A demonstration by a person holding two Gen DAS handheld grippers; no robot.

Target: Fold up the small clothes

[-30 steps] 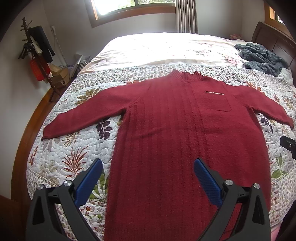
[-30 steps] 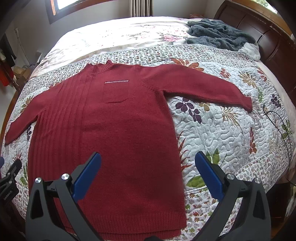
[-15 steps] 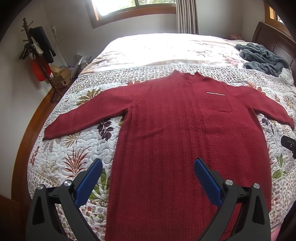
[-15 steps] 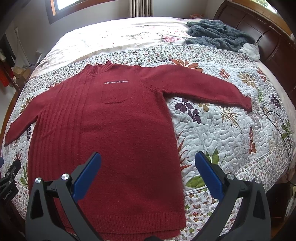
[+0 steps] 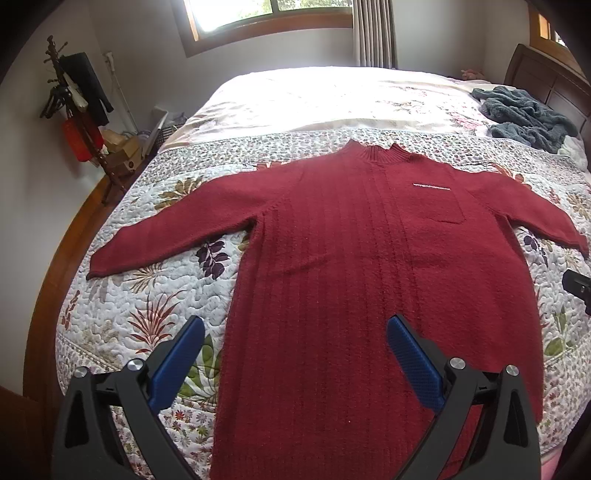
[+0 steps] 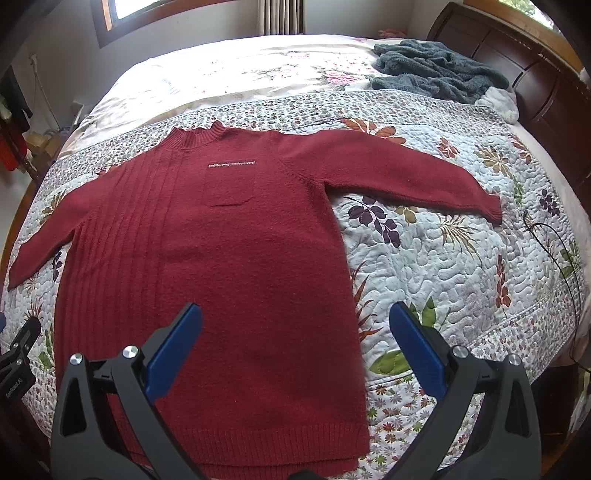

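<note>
Sweater (image 5: 369,277), dark red knit, lies flat and face up on the floral quilt (image 5: 147,295) that covers the bed (image 6: 258,62); both sleeves spread out to the sides, collar pointing toward the window (image 5: 258,11), ribbed hem at the near edge of the quilt. Chest pocket (image 6: 229,182) with a pale stitched line along its top sits just below the collar, on the plain half of the sweater; the other half carries vertical ribs. Left hand-held gripper (image 5: 295,354) hangs above the lower part of the sweater, blue pads wide apart, nothing between them; one pad is over the quilt just beside the sweater's side edge, the other over the knit. Right hand-held gripper (image 6: 295,343) likewise spread wide and empty, one pad over the sweater's lower body, the other over the quilt beyond the sweater's opposite side edge. Whether either touches the fabric cannot be told. Grey fleecy blanket (image 6: 436,70) is bunched well beyond the sweater's collar, near the dark wooden headboard (image 6: 535,74). Coat stand (image 5: 77,110) with dark and red items hanging stands by the wall, well past the sweater's sleeve cuff. Thin black cable (image 6: 565,266) trails over the quilt beyond the other cuff.
</note>
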